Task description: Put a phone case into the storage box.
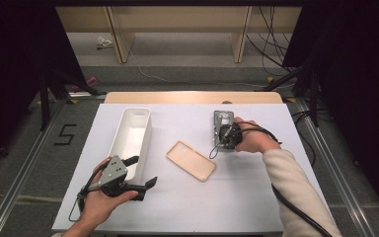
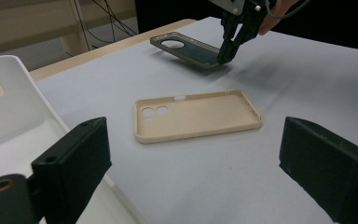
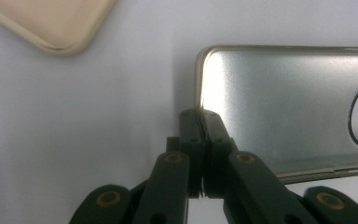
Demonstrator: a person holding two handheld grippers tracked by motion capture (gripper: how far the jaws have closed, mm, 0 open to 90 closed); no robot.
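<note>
Two phone cases lie on the white table [image 1: 187, 207], and your right gripper [image 1: 225, 137] has the dark one. In the high view it sits right of centre, with your right hand [image 1: 250, 137] just beside it. Its jaws are pinched tight on the short edge of the dark grey case [image 2: 186, 47]; in the right gripper view they meet over the rim at the frame's middle, and the case's shiny inner face [image 3: 284, 107] spreads to the right. From the left gripper view, at the upper middle, that case tilts, its gripped end raised off the table and its far end, with the round camera hole, lower.

The beige case [image 1: 191, 160] lies flat, open side up, at the centre of the high view, apart from the dark one.

Your left gripper [image 1: 143, 173] is at the lower left, jaws spread wide with nothing between them, just beside the near end of the white bin [image 1: 142, 114].
</note>
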